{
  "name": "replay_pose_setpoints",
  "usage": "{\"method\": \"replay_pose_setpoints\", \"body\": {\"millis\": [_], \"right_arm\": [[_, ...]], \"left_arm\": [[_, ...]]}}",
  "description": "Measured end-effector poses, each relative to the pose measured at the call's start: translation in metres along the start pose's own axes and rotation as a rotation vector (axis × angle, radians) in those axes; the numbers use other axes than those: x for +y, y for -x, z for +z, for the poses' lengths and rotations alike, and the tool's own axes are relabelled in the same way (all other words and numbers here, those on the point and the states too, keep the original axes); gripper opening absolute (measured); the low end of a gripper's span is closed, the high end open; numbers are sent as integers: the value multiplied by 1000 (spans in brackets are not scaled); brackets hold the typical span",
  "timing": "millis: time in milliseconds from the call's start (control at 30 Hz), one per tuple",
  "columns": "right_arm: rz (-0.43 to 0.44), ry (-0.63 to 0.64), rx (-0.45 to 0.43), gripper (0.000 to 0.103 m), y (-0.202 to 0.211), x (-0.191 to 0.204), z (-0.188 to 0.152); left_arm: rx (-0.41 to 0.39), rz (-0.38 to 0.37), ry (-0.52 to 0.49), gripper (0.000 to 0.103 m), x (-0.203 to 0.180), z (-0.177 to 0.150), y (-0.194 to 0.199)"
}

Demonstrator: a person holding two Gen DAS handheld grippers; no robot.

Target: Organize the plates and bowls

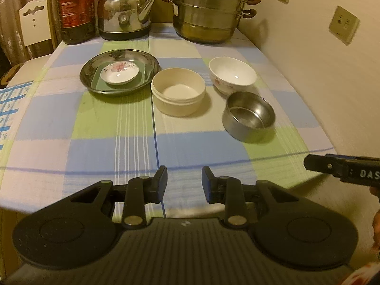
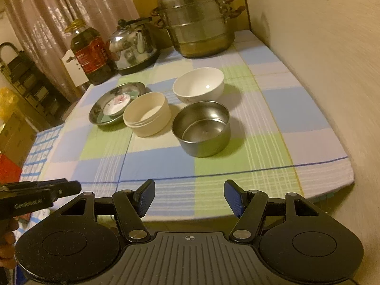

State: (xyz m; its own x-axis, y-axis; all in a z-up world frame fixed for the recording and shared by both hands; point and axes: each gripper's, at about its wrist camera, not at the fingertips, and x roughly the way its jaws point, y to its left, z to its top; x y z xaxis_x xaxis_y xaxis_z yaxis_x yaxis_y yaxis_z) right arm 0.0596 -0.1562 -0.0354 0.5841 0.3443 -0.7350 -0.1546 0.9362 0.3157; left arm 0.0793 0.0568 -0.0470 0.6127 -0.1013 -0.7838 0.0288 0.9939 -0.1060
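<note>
A steel plate holds a green square dish with a small flowered saucer on top; the stack also shows in the right wrist view. Beside it stand a cream round bowl, a white flowered bowl and a steel bowl. My left gripper is open and empty over the table's near edge. My right gripper is open and empty, near the front edge, short of the steel bowl.
A checked cloth covers the table. At the back stand an oil bottle, a steel kettle and a stacked steamer pot. A wall runs along the right side. A chair stands at far left.
</note>
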Motion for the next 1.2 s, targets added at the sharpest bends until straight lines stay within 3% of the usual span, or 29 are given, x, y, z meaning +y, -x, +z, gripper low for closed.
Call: {"method": "replay_pose_setpoints", "body": {"millis": [367,733,1200], "right_arm": [[-5,-68,31,64,-67,11,59],[11,-26,13,63,-140,39,105],[-2,6,50,42,-211,46,135]], "left_arm": [[6,-15,-7,28,44,69,-69],[46,-60,38,28,75,115,-132],[112,-83,44,28,81,145,-187]]}}
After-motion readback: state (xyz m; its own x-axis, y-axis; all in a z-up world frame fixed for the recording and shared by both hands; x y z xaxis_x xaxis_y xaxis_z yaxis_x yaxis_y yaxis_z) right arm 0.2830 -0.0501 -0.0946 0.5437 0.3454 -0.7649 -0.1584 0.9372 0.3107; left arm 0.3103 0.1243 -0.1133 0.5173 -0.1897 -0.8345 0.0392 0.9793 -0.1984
